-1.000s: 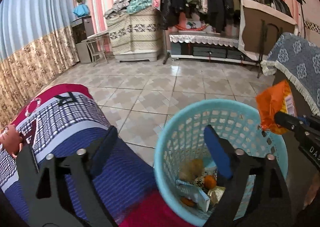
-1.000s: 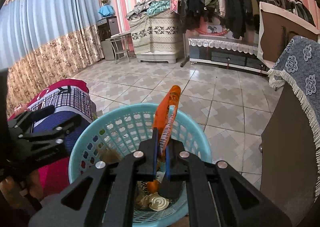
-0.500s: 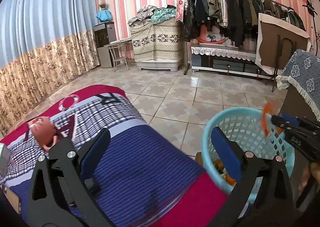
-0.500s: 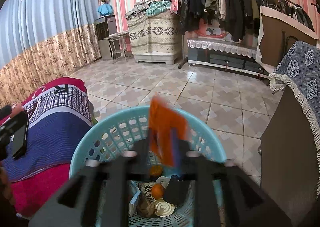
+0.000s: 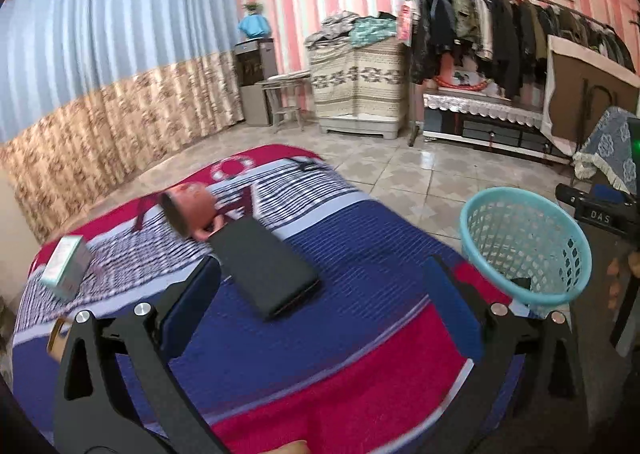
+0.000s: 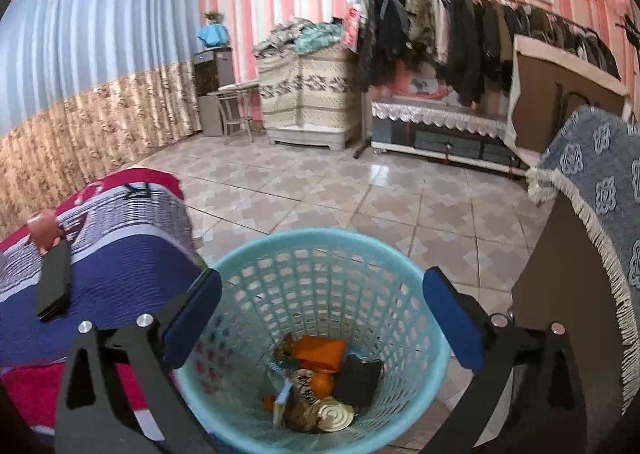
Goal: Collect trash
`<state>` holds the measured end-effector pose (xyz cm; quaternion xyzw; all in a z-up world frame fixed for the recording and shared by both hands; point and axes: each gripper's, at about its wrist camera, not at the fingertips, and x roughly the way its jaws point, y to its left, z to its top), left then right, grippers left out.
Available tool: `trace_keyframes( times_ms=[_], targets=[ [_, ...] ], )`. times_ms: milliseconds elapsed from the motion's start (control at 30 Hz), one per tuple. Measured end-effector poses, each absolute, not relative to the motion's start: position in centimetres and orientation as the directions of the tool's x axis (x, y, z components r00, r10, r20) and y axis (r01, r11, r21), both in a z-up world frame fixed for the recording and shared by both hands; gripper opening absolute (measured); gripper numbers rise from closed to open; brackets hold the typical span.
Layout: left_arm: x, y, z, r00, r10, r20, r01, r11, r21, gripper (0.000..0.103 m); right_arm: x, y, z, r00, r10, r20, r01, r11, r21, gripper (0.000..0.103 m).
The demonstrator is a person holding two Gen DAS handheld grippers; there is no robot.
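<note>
A light blue plastic basket point(image 6: 320, 246) stands on the tiled floor beside the bed, and also shows in the left wrist view point(image 5: 560, 226). The orange wrapper point(image 6: 320, 350) lies inside it on other trash, with a tin lid point(image 6: 334, 416). My right gripper point(image 6: 318, 318) is open and empty, directly above the basket. My left gripper point(image 5: 320, 302) is open and empty over the striped blanket point(image 5: 340, 354). On the blanket lie a small pale green box point(image 5: 66, 266), a black flat case point(image 5: 264, 266) and a pink cup-like object point(image 5: 188, 210).
A cabinet with a blue fringed cloth point(image 6: 592, 182) stands right of the basket. Tiled floor point(image 6: 360, 190) stretches to a clothes rack point(image 6: 460, 34) and a covered chest point(image 6: 308, 94). Curtains point(image 5: 100, 74) line the left wall.
My right gripper opened and the orange wrapper dropped into the basket. My left gripper swung left, away from the basket and over the blanket.
</note>
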<state>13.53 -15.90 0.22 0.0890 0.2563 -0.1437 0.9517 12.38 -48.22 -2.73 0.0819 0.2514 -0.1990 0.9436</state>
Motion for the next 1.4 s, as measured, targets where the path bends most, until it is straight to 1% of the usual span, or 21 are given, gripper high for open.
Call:
trace_keyframes(
  times_ms=[167, 233, 333, 433, 500, 600, 700, 800, 900, 1133, 1267, 1400],
  targets=[
    [10.9, -11.8, 1.1, 0.853, -0.193, -0.484, 0.255, 0.965, 0.064, 0.098, 10.8, -44.0, -1.2, 0.837, -0.254, -0.484, 0.344, 0.933, 0.105, 0.098],
    [9.9, -10.6, 1.3, 0.871, -0.153, -0.466, 0.216, 0.973, 0.085, 0.098, 10.0, -42.1, -1.0, 0.846, -0.22, -0.485, 0.31, 0.944, 0.111, 0.098],
    [8.5, -9.6, 1.4, 0.883, -0.124, -0.453, 0.187, 0.977, 0.098, 0.098, 8.5, -39.2, -1.1, 0.858, -0.18, -0.481, 0.259, 0.961, 0.103, 0.098],
    [7.0, -8.8, 1.3, 0.892, -0.114, -0.437, 0.176, 0.979, 0.102, 0.098, 7.1, -37.0, -0.9, 0.857, -0.186, -0.481, 0.252, 0.965, 0.076, 0.098],
    [5.9, -8.4, 1.4, 0.9, -0.102, -0.425, 0.162, 0.981, 0.106, 0.098, 5.9, -35.9, -0.9, 0.858, -0.181, -0.481, 0.251, 0.964, 0.086, 0.098],
    [4.4, -7.6, 1.4, 0.91, -0.1, -0.403, 0.149, 0.985, 0.09, 0.098, 4.2, -35.0, -1.3, 0.855, -0.162, -0.493, 0.253, 0.96, 0.123, 0.098],
    [3.1, -7.0, 1.3, 0.919, -0.098, -0.383, 0.132, 0.989, 0.064, 0.098, 2.9, -33.9, -1.6, 0.851, -0.167, -0.499, 0.257, 0.959, 0.117, 0.099],
    [2.8, -6.7, 1.1, 0.919, -0.094, -0.383, 0.121, 0.992, 0.047, 0.098, 2.1, -32.6, -2.0, 0.853, -0.164, -0.496, 0.238, 0.967, 0.089, 0.099],
    [2.4, -6.1, 0.8, 0.918, -0.102, -0.383, 0.119, 0.993, 0.022, 0.098, 1.6, -31.1, -1.9, 0.858, -0.188, -0.477, 0.234, 0.972, 0.037, 0.099],
    [1.8, -5.3, 0.5, 0.927, -0.122, -0.354, 0.129, 0.992, -0.005, 0.098, 0.6, -30.7, -1.4, 0.888, -0.19, -0.418, 0.232, 0.972, 0.05, 0.099],
    [2.1, -5.5, -0.2, 0.92, -0.138, -0.366, 0.142, 0.99, -0.017, 0.098, 0.8, -30.5, -1.2, 0.89, -0.2, -0.41, 0.234, 0.972, 0.035, 0.099],
    [2.5, -5.7, -0.9, 0.908, -0.165, -0.385, 0.171, 0.985, -0.019, 0.098, 0.6, -30.4, -1.2, 0.895, -0.187, -0.406, 0.225, 0.973, 0.049, 0.099]
  ],
)
